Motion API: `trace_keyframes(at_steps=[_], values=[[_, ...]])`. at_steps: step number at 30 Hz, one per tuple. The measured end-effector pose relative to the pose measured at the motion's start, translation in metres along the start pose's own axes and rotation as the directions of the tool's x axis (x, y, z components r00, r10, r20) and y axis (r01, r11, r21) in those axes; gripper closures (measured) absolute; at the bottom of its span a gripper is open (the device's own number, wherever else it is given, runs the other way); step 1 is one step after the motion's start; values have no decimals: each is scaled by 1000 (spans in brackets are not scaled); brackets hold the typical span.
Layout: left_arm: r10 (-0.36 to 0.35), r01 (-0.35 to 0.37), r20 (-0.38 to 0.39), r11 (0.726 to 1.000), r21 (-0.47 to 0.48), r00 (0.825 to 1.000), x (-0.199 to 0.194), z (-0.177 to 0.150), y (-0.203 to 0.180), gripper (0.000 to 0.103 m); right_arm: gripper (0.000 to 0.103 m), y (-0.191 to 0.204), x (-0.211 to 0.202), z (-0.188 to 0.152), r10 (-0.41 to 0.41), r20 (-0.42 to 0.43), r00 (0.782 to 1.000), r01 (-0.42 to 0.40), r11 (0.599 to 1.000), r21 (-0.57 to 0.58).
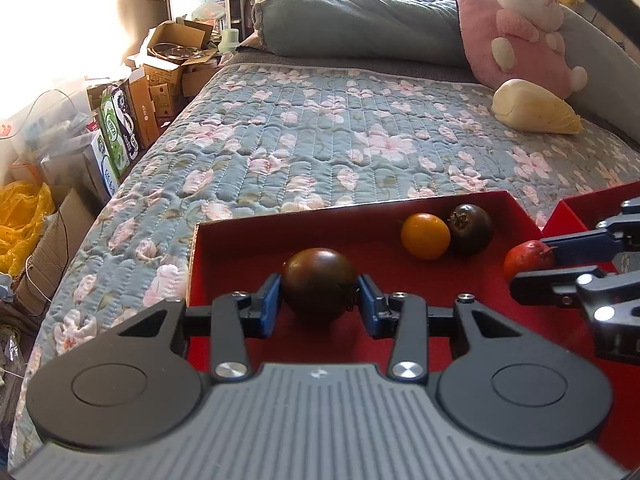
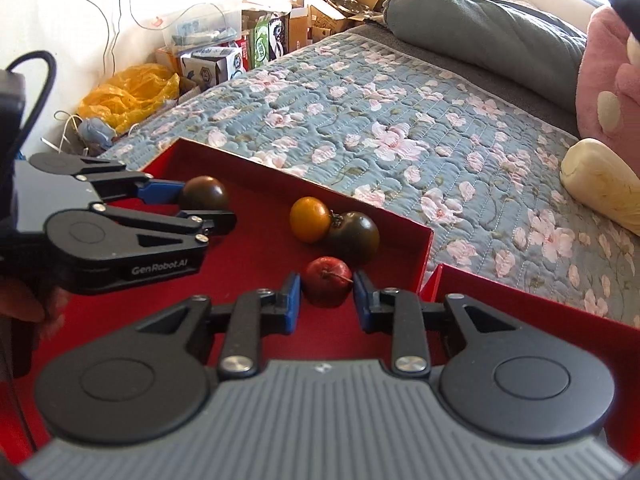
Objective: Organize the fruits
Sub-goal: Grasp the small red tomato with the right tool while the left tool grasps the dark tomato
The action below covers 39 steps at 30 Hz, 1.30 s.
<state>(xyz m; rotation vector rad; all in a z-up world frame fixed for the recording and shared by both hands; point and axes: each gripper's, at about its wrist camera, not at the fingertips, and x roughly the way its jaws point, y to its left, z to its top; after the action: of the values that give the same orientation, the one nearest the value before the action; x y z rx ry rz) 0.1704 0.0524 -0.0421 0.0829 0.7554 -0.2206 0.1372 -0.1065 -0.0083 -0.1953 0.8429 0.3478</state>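
A red tray [image 1: 240,240] [image 2: 248,248] lies on the bed. My left gripper [image 1: 319,298] [image 2: 200,204] is shut on a dark brown tomato [image 1: 319,286] [image 2: 203,193] low in the tray. My right gripper [image 2: 326,296] [image 1: 532,266] is shut on a small red fruit with a stem [image 2: 328,280] [image 1: 528,258] near the tray's right side. An orange fruit [image 1: 425,236] [image 2: 310,219] and a dark green-brown tomato [image 1: 470,229] [image 2: 354,236] lie touching in the tray's far corner.
A second red tray [image 2: 520,300] [image 1: 576,208] sits to the right. The floral quilt [image 1: 320,140] spreads beyond. A cream plush cabbage [image 1: 532,108], pink plush rabbit [image 1: 528,28] and grey pillow [image 1: 360,24] lie at the far end. Cardboard boxes [image 1: 160,80] crowd the floor left.
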Motion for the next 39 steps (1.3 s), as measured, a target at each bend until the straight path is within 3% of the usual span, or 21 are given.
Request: trace_keyframes(at_steps=[9,23,27,39], values=[[20,-20,-4,999,-48,1000,-31,0,-6,57,71,2,-58,-32,55,68,996,-61,994,87],[19,-18,39,1000,-7,999,-78,-2,-56,57,71,-13,-110,-72,80,118,990,-97,984,146],[-3,4,41,1000,-28,999,-87,-9,-69,57,71,-27,-126,-85,63,133,989,-86,981,174],[-84,74,99,992,100,991,-113,-20,-124,57,71,-83,-152,-136,-45,113,993,10,954,298]])
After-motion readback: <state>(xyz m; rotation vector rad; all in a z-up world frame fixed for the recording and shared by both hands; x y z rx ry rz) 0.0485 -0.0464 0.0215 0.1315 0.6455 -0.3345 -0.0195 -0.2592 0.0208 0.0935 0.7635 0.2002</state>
